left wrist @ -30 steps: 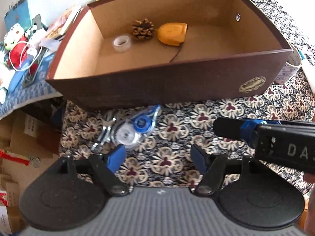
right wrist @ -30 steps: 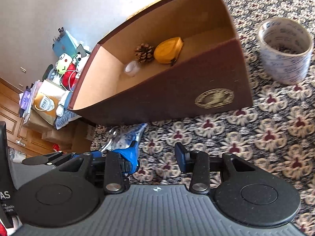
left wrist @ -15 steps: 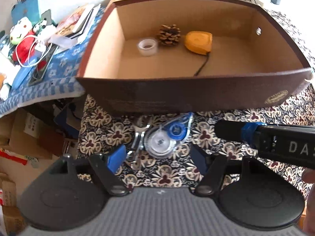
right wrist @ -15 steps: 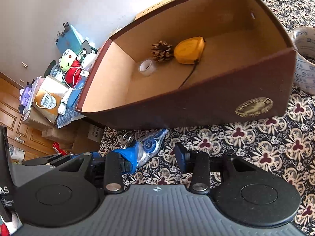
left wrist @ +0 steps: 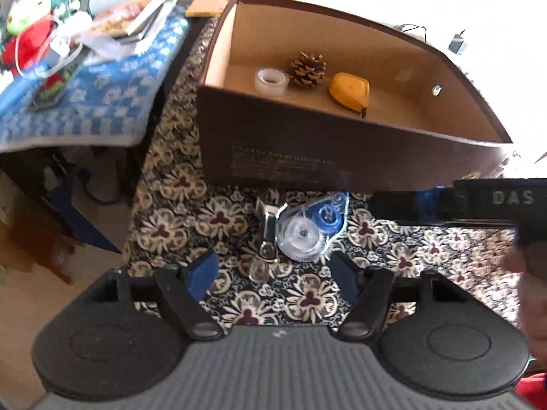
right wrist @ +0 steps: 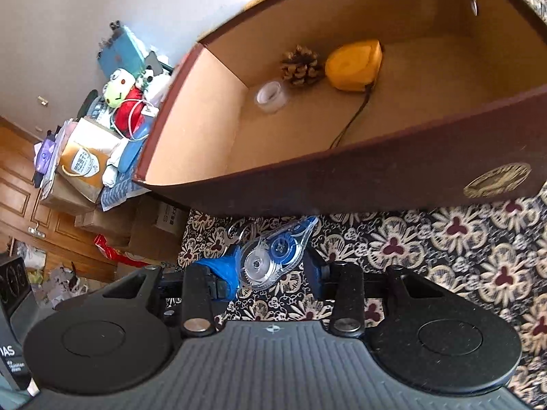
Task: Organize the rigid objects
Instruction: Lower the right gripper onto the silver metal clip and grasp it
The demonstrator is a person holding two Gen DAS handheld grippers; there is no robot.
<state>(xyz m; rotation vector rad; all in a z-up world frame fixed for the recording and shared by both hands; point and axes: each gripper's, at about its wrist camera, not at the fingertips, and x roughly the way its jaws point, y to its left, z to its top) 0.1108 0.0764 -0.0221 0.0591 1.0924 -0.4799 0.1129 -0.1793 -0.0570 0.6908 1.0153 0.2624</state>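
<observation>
1. lying flat on the patterned cloth (left wrist: 212,220), the correction tape dispenser (left wrist: 309,229) sits just ahead of the left gripper (left wrist: 273,273) — jaws wide apart, empty.
2. right gripper (right wrist: 273,266) also spread, the dispenser (right wrist: 273,256) between its fingertips — contact perhaps, hard to tell.
3. brown box (left wrist: 342,157) just behind.

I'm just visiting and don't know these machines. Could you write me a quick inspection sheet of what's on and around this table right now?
Surface: floral tablecloth, patterned throughout.
Job's things: brown box holding a small tape roll, a pine cone and an orange tape measure; a clear correction tape dispenser and a metal clip lie on the cloth before the box.
Clutter: toys and papers on a blue checked cloth to the left.
Grippers: left tool open, short of the dispenser; right tool open, fingers either side of the dispenser.
Cables: the tape measure's dark cord.
Surroundings: cardboard boxes and wooden panelling.
</observation>
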